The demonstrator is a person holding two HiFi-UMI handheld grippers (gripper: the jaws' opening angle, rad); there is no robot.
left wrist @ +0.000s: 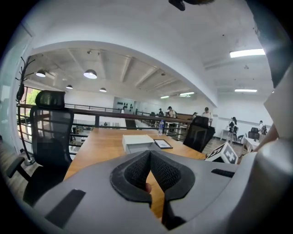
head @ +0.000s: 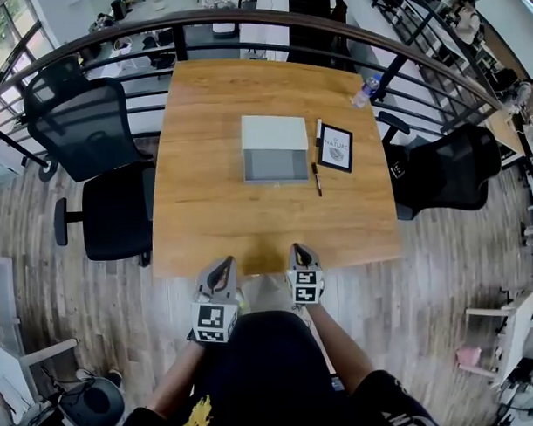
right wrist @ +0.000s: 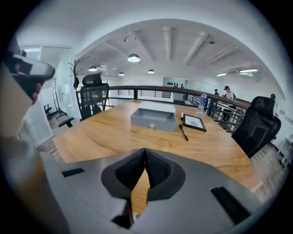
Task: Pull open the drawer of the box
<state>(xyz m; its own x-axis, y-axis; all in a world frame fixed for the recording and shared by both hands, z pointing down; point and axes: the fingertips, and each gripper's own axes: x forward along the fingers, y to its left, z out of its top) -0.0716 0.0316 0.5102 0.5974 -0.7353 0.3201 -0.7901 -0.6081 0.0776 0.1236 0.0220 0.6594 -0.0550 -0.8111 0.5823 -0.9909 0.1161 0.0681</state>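
A low grey-white box (head: 274,147) stands in the middle of the wooden table (head: 206,219). Its drawer front faces me, closed, with a small round knob (right wrist: 152,125). The box also shows in the left gripper view (left wrist: 137,142) and the right gripper view (right wrist: 154,117). Both grippers hover side by side at the table's near edge, well short of the box. My left gripper (head: 223,266) (left wrist: 150,153) is shut, its pads meeting at the tips with nothing held. My right gripper (head: 300,250) (right wrist: 145,151) is likewise shut and empty.
To the right of the box lie a black pen (head: 317,179), a white pen (head: 318,127) and a framed card (head: 336,148). A water bottle (head: 365,92) lies at the far right corner. Black office chairs (head: 109,204) (head: 448,171) flank the table; a railing (head: 242,21) runs behind it.
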